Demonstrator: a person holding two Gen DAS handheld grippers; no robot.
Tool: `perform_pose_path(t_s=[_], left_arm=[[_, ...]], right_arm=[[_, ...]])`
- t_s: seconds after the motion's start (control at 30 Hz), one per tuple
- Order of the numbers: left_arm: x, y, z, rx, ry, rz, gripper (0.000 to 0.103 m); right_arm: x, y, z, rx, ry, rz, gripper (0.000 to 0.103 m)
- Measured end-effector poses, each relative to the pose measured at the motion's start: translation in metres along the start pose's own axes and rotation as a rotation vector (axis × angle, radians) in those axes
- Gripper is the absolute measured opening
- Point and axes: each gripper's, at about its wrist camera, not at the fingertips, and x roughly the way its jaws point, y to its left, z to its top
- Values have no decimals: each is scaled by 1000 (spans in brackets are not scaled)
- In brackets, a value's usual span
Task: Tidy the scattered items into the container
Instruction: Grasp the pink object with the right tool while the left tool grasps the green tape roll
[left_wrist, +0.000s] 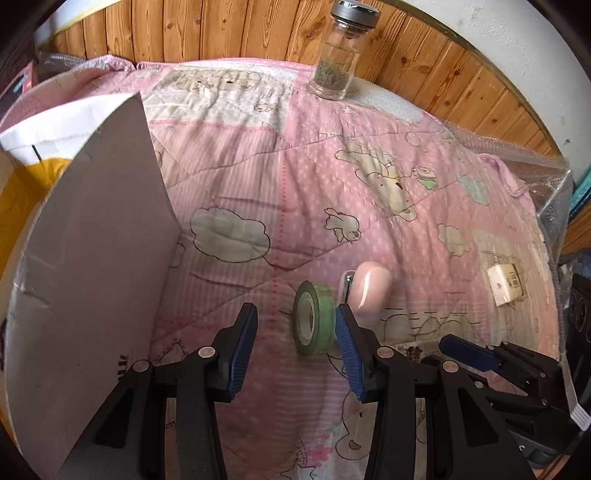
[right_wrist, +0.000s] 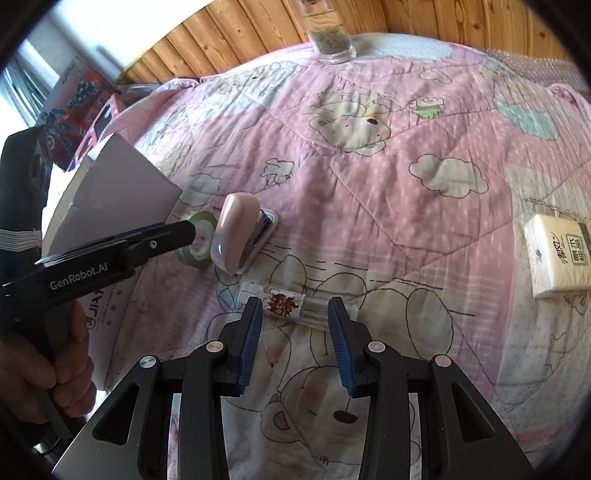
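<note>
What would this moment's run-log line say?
left gripper: open, around green tape roll | right gripper: open, at clear packet | box: left

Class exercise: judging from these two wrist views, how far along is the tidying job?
Done: nothing visibly; the cardboard box's inside is hidden. In hand: open left gripper brackets the green tape roll; open right gripper brackets a clear packet. Left: pink stapler, tissue pack, glass jar, all on the quilt.
</note>
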Motion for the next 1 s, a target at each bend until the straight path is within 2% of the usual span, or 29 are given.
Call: perform_pose_path(t_s=[0.2,0.43,0.5,0.57,0.73,0.93,1.0], left_arm=[[11,7,-3,-30,30,-18,45],[28,-3,0,18,49,-24,45],[30,-7,2,34,49,-30,42],[31,-8,3,39,48,-33,38],[32,-7,-1,31,41,-47,32],[31,-4,-6,14,7,-65,27],[31,-6,-9,39,-1,-59,27]], right_arm=[[-3,10,0,-69,-38,-3,42],[6,23,-4,-168,-31,-13,42],[2,21,-1,-139,-59,-2,42],[-3,18,4,-79,-84,45,42],[-1,12,16,106,-88,149,44],[22,27,41,155,-51,112,45],[35,34,49,139,-6,54,45]])
